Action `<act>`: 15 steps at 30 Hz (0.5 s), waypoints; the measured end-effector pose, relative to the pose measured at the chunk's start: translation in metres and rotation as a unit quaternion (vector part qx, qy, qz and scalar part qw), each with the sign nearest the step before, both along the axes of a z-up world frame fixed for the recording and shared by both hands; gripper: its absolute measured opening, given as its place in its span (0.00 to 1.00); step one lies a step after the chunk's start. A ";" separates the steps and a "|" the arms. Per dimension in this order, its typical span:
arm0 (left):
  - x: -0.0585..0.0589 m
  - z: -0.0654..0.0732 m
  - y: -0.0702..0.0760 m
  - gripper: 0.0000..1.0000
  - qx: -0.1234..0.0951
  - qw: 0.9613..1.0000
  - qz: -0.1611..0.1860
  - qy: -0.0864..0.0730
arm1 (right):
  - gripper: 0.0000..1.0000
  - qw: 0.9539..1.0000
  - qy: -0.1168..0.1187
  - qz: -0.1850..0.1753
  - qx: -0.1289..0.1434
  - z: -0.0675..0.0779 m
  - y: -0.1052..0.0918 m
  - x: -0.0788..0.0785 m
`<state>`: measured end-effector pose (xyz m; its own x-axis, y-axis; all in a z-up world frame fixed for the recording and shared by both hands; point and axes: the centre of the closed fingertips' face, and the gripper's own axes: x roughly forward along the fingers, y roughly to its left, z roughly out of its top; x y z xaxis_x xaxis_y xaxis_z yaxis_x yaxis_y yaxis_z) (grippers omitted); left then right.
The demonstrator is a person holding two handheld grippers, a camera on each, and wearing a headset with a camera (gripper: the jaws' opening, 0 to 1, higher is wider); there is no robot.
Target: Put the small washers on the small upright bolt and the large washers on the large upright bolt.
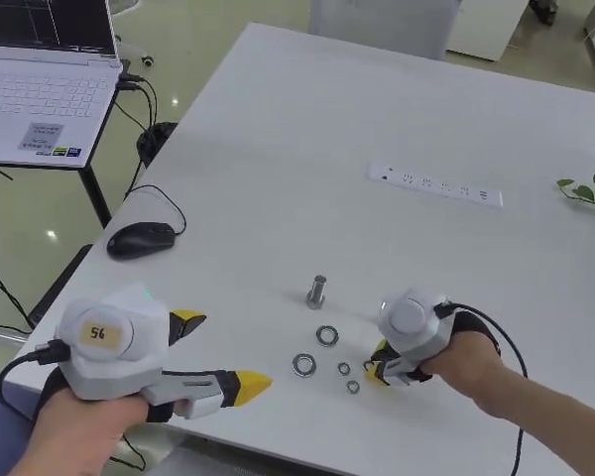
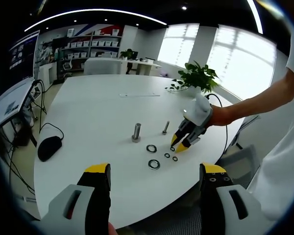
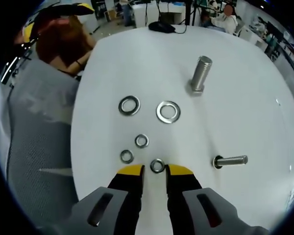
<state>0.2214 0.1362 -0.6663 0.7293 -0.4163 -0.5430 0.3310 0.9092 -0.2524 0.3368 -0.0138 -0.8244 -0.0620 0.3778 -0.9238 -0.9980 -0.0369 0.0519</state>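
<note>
Slip risk: the small washer (image 3: 157, 165) lies flat on the table (image 3: 245, 112), so I judge the tips could close over it and skid it away instead of lifting it.
Cause: a thin ring gives little edge to pinch, and the tips come in low and nearly level with the tabletop.
Knock risk: the other two small washers (image 3: 141, 141) sit just ahead of the tips; pushing forward could scatter them.
Bolt risk: the small bolt (image 3: 230, 160) stands close on the right of the right gripper view, and I think a careless swing could topple it.
Right gripper (image 3: 155, 169): low at the table, fingers a little apart, straddling the nearest small washer and not yet clamped on it.
Left gripper (image 1: 219, 349): held off the near table edge, fingers wide apart, holding nothing, pointing toward the work.
Large bolt (image 1: 317, 291): upright beyond the washers, bare.
Large washers (image 1: 326, 335): two, flat on the table between the large bolt and the small ones.
</note>
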 end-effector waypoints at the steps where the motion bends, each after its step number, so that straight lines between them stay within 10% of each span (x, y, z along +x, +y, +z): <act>1: 0.000 0.000 0.000 0.74 0.000 1.000 0.000 0.000 | 0.19 1.000 -0.007 0.009 -0.001 0.000 0.001 0.001; 15: 0.007 0.001 -0.001 0.74 -0.001 1.000 -0.004 -0.001 | 0.17 0.999 -0.029 0.038 -0.003 -0.001 0.004 0.005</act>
